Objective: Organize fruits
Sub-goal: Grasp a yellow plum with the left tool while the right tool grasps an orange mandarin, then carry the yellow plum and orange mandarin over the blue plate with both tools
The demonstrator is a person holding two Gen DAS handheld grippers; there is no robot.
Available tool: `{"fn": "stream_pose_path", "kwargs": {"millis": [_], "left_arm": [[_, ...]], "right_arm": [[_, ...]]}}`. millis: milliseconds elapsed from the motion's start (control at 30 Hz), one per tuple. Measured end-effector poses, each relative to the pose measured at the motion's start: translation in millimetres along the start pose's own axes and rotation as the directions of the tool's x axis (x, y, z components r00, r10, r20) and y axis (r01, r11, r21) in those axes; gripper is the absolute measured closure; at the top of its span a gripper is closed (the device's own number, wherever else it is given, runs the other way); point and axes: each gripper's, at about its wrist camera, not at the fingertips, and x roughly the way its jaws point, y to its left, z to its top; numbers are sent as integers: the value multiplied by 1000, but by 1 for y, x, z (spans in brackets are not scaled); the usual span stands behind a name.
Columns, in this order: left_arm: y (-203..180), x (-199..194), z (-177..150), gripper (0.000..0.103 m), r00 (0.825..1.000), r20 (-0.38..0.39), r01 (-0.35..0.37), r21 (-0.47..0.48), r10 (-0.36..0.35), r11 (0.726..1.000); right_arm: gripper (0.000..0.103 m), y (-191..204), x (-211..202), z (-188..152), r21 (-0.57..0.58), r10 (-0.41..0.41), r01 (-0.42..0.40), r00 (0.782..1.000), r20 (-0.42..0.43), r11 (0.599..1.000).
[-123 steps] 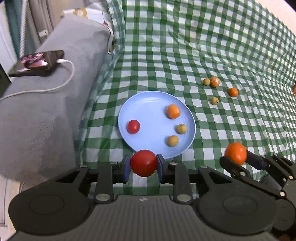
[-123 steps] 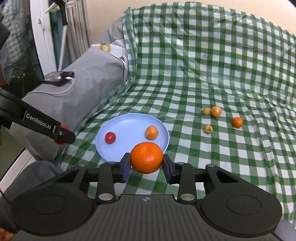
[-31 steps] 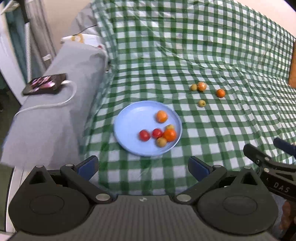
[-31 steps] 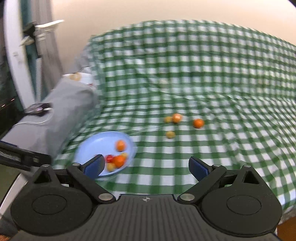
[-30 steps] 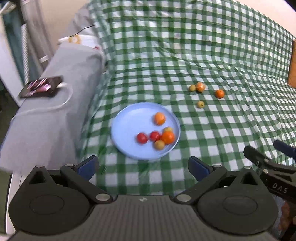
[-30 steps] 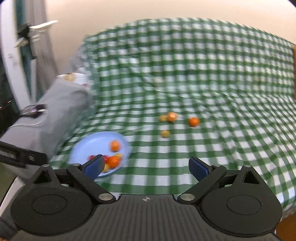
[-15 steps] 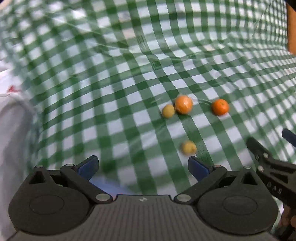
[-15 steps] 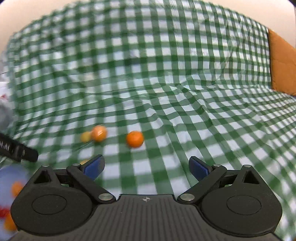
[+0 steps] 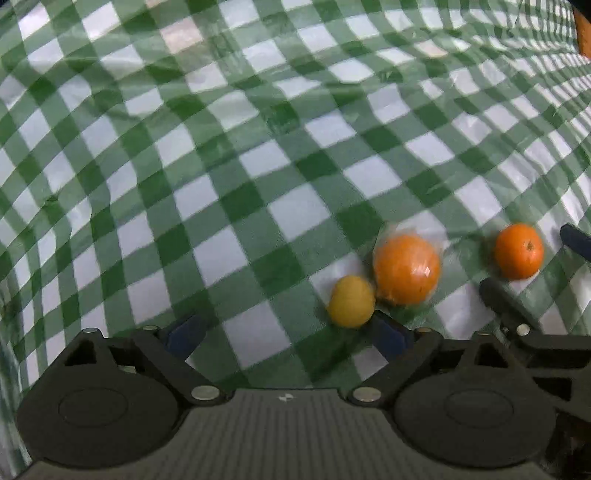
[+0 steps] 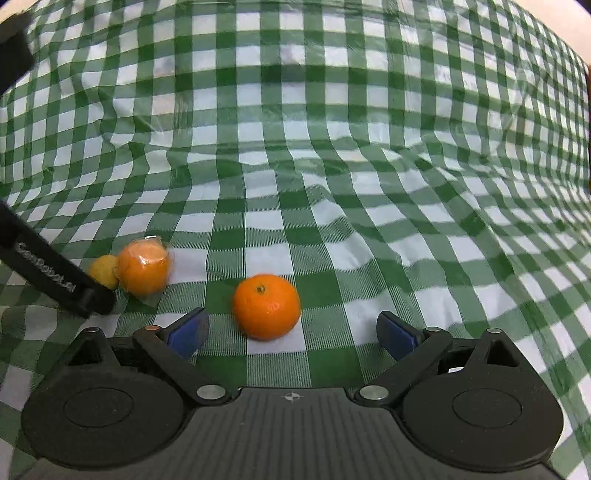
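Note:
My left gripper is open and empty, low over the green checked cloth. A small yellow fruit lies just ahead of its right finger, touching a plastic-wrapped orange. A small mandarin lies further right, between the right gripper's fingers. In the right wrist view my right gripper is open, and the mandarin sits between its fingertips, nearer the left one. The wrapped orange and yellow fruit lie to the left, beside the left gripper's finger. The plate is out of view.
The wrinkled green and white checked cloth covers the whole surface and rises at the back. An orange-brown cushion edge shows at the far right.
Both grippers have moved forward and down from the plate to the loose fruits. The fruits now fill the lower part of both views, and the mandarin lies between the right fingers.

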Motion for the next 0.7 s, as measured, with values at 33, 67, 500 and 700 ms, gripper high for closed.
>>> {"fn": "stream_pose_path", "kwargs": {"millis": [33, 67, 500, 700], "left_arm": [[0, -2, 2, 34, 1000, 16, 20, 2, -20, 1000], [-3, -5, 2, 47, 999, 20, 41, 5, -41, 999], [-13, -93, -27, 73, 997, 73, 6, -52, -2, 999], [-9, -182, -98, 73, 998, 51, -37, -111, 43, 993]], "right_arm": [[8, 1, 2, 1, -3, -6, 6, 1000, -1, 1000], [20, 1, 3, 1, -2, 5, -5, 1000, -3, 1000], [66, -24, -17, 12, 91, -75, 65, 991, 108, 994], [66, -33, -104, 25, 129, -41, 16, 981, 191, 992]]}}
